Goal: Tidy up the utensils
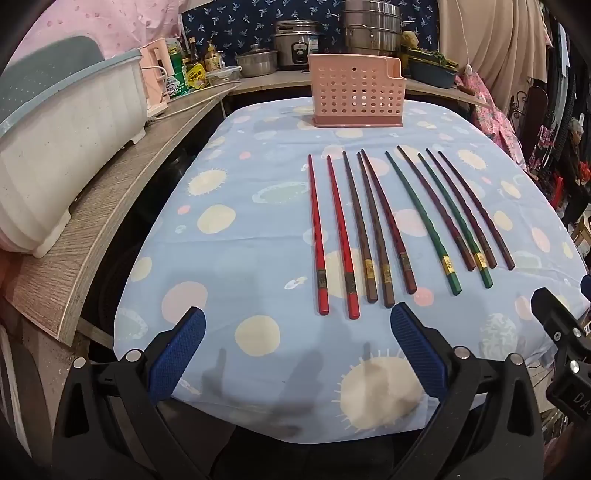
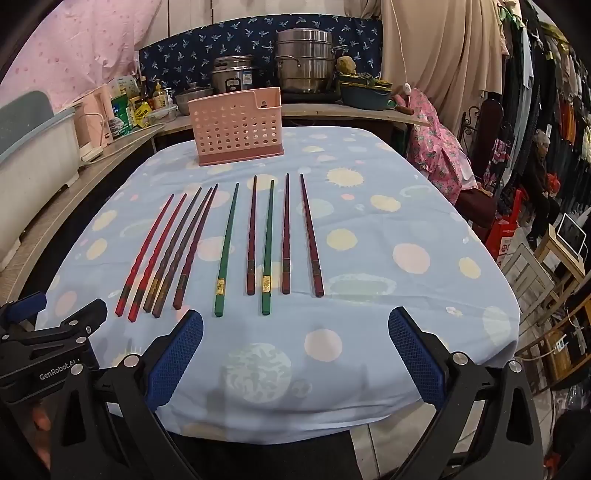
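Cluttered kitchen corner, counter (image 1: 177,258) draped in a pale blue cloth with planet and sun prints. Ten chopsticks (image 1: 384,229) laid in a row across the middle of the cloth, thick ends toward the cameras: two red (image 2: 144,258), a brown and dark-red group beside them, two green (image 2: 226,251) alternating with dark-red ones further right. Pink perforated utensil holder (image 1: 356,92) upright at the far edge, well apart from the row, no sticks seen inside. Left tongs (image 1: 297,354) spread wide, nothing between them, hovering over the near edge just short of the red and brown sticks. Right tongs (image 2: 295,354) likewise spread and empty, near the green pair.

Risks, as judged: thin round sticks liable to roll or pivot under the pads; closely laid neighbours likely nudged or lifted together; loose cloth apt to bunch.

Beyond: wooden ledge, white dish rack (image 1: 66,147), rice cooker (image 1: 295,44), steel steamer pot (image 1: 369,29), bottles, hanging clothes at right.
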`<state>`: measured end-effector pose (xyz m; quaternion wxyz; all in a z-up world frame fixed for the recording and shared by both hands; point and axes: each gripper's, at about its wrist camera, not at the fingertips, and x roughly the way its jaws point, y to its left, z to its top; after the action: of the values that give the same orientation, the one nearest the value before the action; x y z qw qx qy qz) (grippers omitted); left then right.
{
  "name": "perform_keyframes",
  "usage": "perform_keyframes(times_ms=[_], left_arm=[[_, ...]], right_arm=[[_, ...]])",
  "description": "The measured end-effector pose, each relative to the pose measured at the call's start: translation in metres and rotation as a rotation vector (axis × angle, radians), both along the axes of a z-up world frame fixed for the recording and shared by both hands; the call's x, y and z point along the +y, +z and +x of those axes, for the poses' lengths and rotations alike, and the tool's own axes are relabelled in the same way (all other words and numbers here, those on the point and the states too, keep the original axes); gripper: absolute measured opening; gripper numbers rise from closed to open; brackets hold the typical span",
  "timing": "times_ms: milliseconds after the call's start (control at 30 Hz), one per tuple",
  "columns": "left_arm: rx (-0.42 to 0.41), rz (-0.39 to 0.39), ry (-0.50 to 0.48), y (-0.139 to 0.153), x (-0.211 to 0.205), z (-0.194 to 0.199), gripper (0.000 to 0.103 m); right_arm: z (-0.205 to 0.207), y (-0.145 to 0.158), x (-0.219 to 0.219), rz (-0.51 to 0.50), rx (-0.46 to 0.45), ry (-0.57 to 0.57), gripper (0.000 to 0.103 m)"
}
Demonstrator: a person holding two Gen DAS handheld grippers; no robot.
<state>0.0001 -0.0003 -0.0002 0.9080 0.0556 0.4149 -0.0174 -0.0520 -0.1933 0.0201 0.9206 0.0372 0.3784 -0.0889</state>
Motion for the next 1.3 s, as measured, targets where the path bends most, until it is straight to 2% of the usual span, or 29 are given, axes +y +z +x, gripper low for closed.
perform_keyframes(times_ms=[467, 1300], left_arm=[[0.002, -0.002, 0.004, -0.002, -0.012, 0.001, 0.096], [0.013, -0.005, -0.004, -0.004, -0.001, 0.001, 0.096]], right_arm=[[0.000, -0.001, 0.001, 0.001, -0.010, 0.000, 0.096], [0.000, -0.001, 0.003, 0.003, -0.007, -0.001, 0.096]])
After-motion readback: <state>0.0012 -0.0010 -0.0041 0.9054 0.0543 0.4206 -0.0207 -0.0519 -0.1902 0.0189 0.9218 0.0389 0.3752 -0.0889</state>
